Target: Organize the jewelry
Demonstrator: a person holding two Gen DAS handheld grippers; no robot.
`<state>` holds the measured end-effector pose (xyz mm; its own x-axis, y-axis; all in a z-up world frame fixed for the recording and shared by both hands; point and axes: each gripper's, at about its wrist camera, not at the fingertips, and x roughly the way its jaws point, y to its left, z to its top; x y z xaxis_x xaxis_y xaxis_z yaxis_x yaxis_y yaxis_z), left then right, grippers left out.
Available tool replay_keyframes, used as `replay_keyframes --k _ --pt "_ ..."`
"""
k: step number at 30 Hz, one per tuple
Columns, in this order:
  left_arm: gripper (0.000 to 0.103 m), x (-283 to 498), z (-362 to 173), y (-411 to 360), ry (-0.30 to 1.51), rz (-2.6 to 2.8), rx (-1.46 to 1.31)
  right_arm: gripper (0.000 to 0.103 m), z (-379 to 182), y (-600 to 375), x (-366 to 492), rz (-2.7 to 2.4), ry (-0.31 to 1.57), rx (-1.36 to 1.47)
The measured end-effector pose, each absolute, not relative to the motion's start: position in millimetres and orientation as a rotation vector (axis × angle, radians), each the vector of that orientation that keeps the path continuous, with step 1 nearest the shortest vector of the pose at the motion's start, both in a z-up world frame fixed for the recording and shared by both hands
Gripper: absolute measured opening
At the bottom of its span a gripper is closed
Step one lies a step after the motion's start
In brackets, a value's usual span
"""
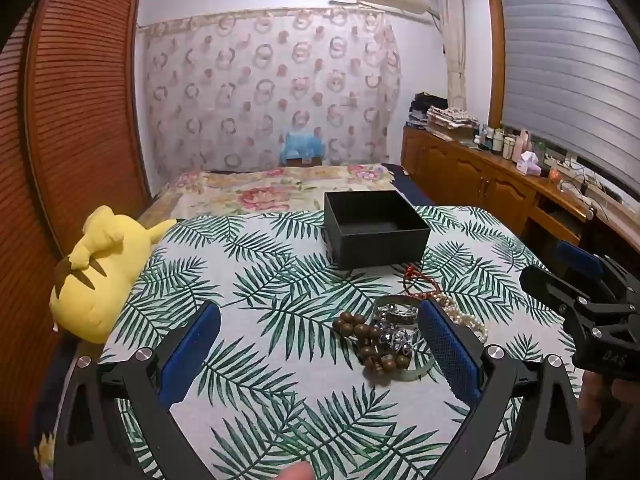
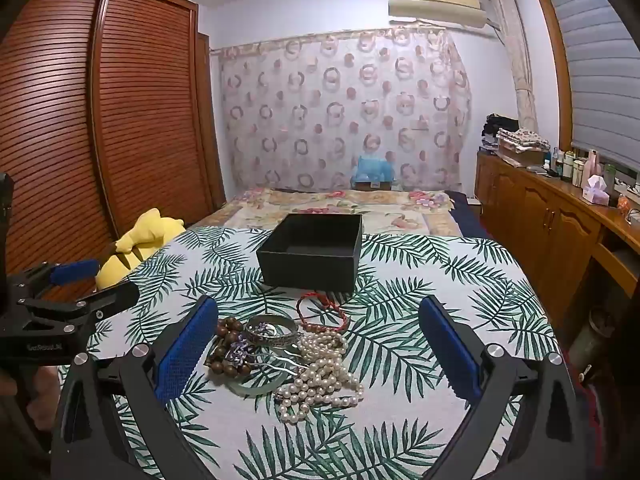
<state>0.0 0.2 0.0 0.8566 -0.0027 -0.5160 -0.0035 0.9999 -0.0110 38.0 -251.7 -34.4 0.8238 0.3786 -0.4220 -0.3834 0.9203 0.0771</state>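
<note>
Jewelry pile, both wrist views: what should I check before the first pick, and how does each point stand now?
1. Box open, nothing seen inside: ok.
2. Left tool open, holding nothing: ok.
3. Right tool open, holding nothing: ok.
4. Pearls between the right tool's fingers: ok.
5. Pieces separate: not ok; wooden beads, bangle and pearls overlap.
6. Red cord free of the pile: cannot tell.

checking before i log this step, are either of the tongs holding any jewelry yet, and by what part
Nothing is held. The left tongs and right tongs are both open above the tablecloth, and the jewelry pile lies loose beside the empty black box.
</note>
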Motion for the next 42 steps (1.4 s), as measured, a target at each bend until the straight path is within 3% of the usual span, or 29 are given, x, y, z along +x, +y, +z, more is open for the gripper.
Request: replay_keyframes --k 42 --pt "0.095 0 0 0 0.533 -0.001 -0.014 0.1 -21 -251 32 0.405 0.433 -0.002"
